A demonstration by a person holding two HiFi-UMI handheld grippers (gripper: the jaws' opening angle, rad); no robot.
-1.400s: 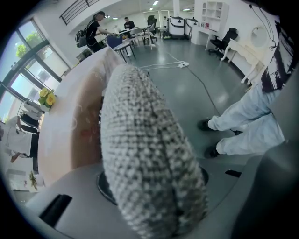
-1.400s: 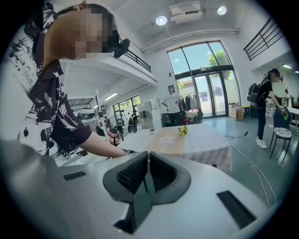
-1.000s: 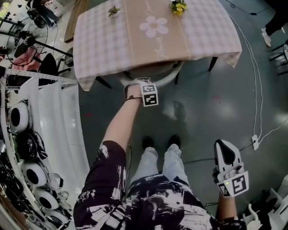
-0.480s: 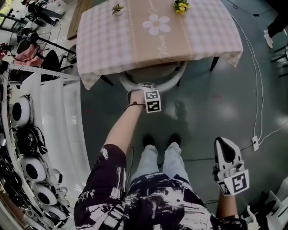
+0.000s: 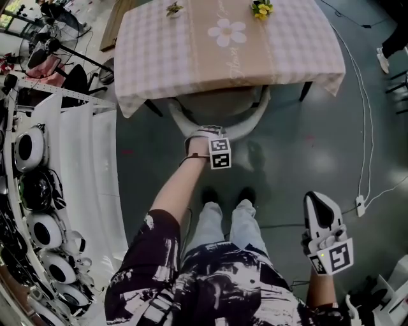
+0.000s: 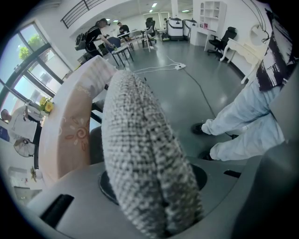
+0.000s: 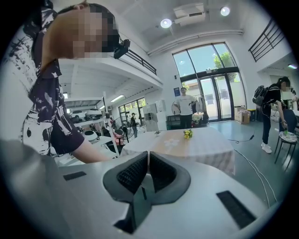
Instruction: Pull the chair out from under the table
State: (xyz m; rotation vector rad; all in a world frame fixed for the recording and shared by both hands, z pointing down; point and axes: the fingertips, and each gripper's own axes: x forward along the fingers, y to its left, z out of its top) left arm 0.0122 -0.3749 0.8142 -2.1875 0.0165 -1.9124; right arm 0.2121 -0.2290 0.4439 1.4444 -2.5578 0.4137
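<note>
**Left hand-held gripper** (image 5: 209, 135): pointed steeply down, jaws clamped on the woven, padded backrest (image 6: 140, 154).

**Chair** (image 5: 223, 105): seat partly tucked beneath the near edge of the tabletop (image 5: 159, 57); curved back exposed on the near side.

**Right hand-held gripper** (image 7: 147, 163): jaws pressed together, nothing held; kept at the person's right side, well apart from the chair.

**Tablecloth hem** (image 5: 191, 94): draped over the far part of the seat.

**Shoes** (image 5: 245, 194): planted near the chair back.

**Risks noted:**
- The grip is judged liable to slide off the rounded padding under a sharp pull.
- The hem may be snagged and the flowers (image 5: 261, 8) disturbed.
- The chair may be tipped by a high pull, or run onto the shoes.
</note>
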